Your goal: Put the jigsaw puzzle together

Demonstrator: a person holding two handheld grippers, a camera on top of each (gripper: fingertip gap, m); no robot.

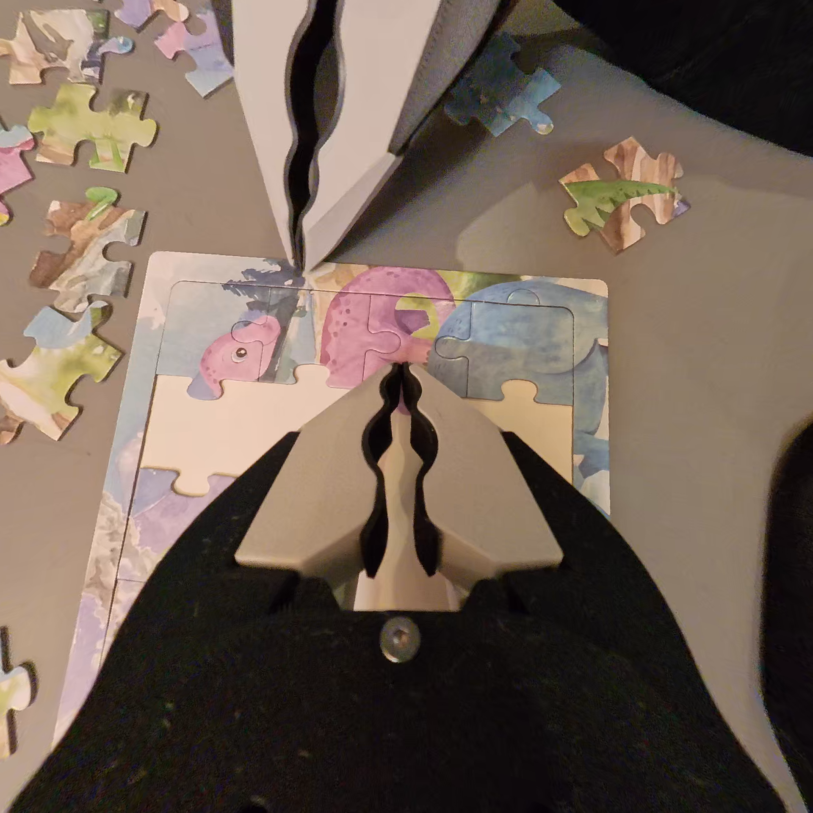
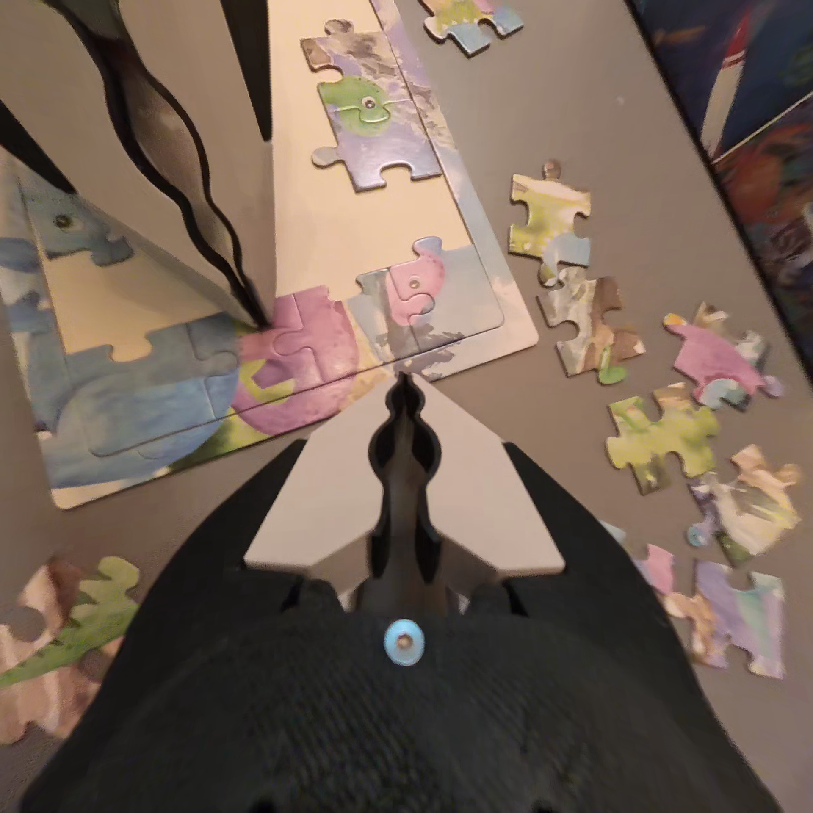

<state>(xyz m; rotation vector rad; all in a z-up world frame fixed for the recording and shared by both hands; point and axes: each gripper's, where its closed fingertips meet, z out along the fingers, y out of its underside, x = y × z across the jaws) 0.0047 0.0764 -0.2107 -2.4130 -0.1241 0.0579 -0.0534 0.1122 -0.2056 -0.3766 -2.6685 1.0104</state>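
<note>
The puzzle tray (image 1: 151, 352) lies on a grey table. Its far row of pieces is in place and shows a pink dinosaur (image 1: 347, 325) and a blue one (image 1: 519, 343); the middle is bare cream board (image 2: 316, 228). Purple pieces with a green dinosaur (image 2: 374, 132) sit in the tray's other end. My left gripper (image 1: 400, 367) is shut and its tips press on the pink pieces (image 2: 308, 325); it also shows in the right wrist view (image 2: 261, 325). My right gripper (image 2: 402, 376) is shut, with its tips on the tray's far rim, as the left wrist view (image 1: 301, 266) shows.
Several loose pieces lie left of the tray (image 1: 92, 127), the same ones in the right wrist view (image 2: 660, 440). A brown-and-green piece (image 1: 624, 193) and a blue piece (image 1: 501, 88) lie beyond the tray. A colourful box (image 2: 756, 132) lies past the table's edge. The tips of one gripper are about 7 cm away from the tips of the other.
</note>
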